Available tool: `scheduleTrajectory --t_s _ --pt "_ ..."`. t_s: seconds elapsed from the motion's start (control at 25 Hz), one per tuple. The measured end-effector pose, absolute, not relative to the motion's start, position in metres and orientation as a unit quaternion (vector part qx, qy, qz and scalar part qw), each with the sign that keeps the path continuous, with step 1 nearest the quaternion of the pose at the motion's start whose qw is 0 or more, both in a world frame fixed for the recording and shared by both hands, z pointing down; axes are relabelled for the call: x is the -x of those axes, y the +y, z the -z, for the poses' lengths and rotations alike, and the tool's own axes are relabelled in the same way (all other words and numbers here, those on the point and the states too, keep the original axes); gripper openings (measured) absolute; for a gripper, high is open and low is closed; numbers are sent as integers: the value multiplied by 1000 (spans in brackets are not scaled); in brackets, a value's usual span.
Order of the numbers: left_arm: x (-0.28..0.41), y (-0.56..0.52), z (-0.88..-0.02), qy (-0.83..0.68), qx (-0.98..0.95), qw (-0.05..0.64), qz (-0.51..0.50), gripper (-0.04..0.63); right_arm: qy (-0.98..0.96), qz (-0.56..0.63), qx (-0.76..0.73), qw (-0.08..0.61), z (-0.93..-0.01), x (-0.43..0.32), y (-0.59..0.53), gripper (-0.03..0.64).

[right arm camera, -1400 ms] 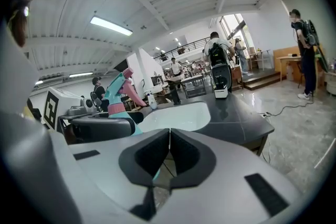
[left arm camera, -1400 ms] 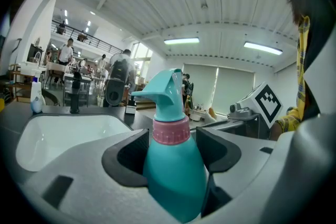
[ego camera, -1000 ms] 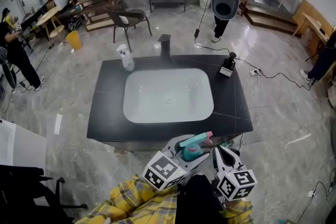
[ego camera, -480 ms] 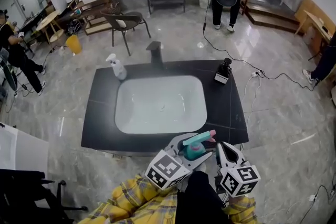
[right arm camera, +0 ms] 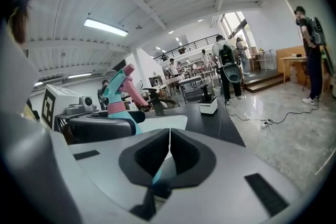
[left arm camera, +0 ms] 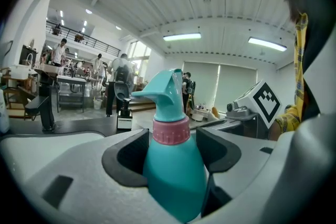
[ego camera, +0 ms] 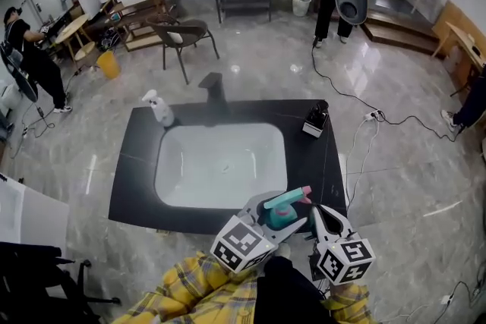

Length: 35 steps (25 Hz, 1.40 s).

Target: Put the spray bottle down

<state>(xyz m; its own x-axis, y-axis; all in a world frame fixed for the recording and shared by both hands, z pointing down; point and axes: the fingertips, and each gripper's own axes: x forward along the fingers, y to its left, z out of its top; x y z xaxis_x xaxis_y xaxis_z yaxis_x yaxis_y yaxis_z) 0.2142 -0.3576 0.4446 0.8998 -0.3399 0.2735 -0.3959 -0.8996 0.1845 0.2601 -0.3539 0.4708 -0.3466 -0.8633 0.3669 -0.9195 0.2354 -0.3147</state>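
Observation:
A teal spray bottle [ego camera: 282, 211] with a pink collar and trigger stands upright between the jaws of my left gripper [ego camera: 277, 220], which is shut on its body just below the collar [left arm camera: 170, 131]. I hold it close to my body, just short of the front edge of the black counter [ego camera: 330, 171]. The right gripper [ego camera: 319, 222] is beside it on the right, jaws pressed together with nothing between them [right arm camera: 169, 152]. In the right gripper view the spray bottle [right arm camera: 122, 93] shows at the left.
The counter holds a white basin [ego camera: 220, 165], a dark tap [ego camera: 214, 87] at the back, a clear spray bottle [ego camera: 158, 108] at the back left and a black-and-white dispenser [ego camera: 314, 120] at the back right. A cable [ego camera: 357, 134] runs over the floor to the right. People stand beyond.
The counter has slid down and left in the head view as I stepped closer. Both grippers keep their places, the bottle still held.

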Motion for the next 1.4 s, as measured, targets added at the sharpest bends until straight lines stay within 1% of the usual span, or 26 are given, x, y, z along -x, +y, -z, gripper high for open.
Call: scheduleTrajectory --t_s 0.64,1.4 --pt "-270 -412 -452 -204 -965 107 -126 278 -787 -255 -559 55 -479 -309 -399 8" --pt "-315 -469 -471 -242 -957 92 -129 278 -807 -259 -527 62 -492 -348 -455 8"
